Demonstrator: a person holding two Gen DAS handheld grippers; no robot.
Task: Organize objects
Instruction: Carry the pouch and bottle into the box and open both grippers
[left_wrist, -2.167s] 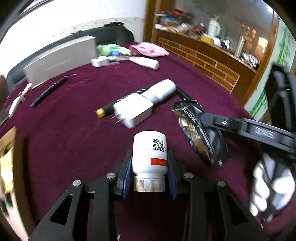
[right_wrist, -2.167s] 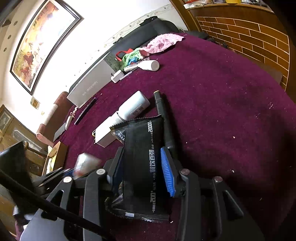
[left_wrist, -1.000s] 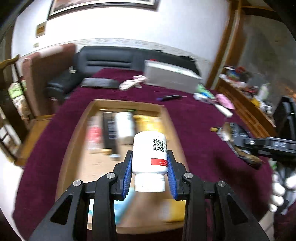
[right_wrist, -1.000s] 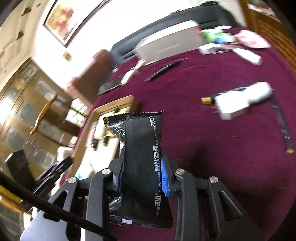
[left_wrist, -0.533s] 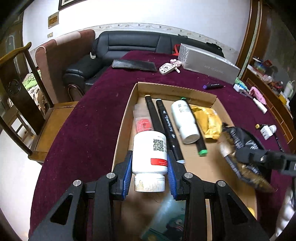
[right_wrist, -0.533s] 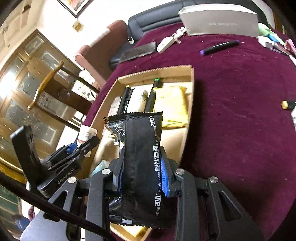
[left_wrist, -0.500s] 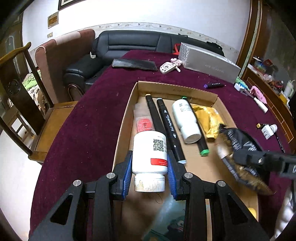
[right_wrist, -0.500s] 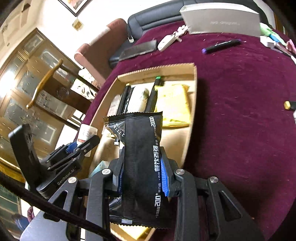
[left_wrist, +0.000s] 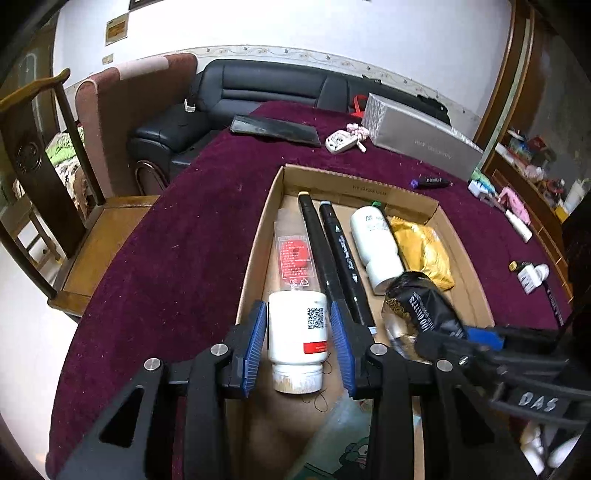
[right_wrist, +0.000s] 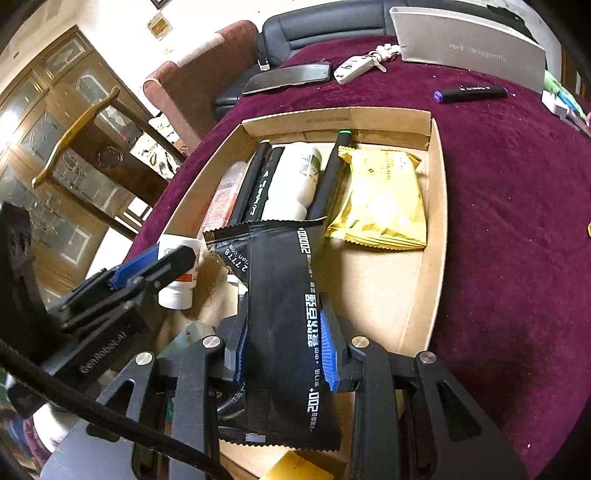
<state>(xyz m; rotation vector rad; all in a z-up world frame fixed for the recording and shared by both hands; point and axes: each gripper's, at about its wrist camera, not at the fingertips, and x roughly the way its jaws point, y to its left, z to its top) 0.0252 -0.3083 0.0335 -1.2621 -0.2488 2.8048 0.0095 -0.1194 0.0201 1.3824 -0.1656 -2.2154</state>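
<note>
From the left wrist view: left gripper (left_wrist: 298, 349) spread a little wider than a white pill bottle (left_wrist: 297, 341), blue pads (left_wrist: 254, 350) flanking it with thin gaps; hard to tell whether the bottle already rests on the floor of the cardboard box (left_wrist: 258, 236). Bottle near the box's near left corner, cap toward the camera. Beyond it, toward the far wall: a clear tube (left_wrist: 294, 254), two black markers (left_wrist: 334, 254), a white bottle (left_wrist: 376, 247), a gold packet (left_wrist: 424, 251). At right, a black snack packet (left_wrist: 421, 314) over the box.

From the right wrist view: right gripper (right_wrist: 286, 350) clamped on the black snack packet (right_wrist: 288, 314), poised above the box's (right_wrist: 437, 206) near half. Left gripper (right_wrist: 147, 273) and pill bottle (right_wrist: 177, 288) at the box's left edge. Maroon tabletop (right_wrist: 517, 221) around the box.
</note>
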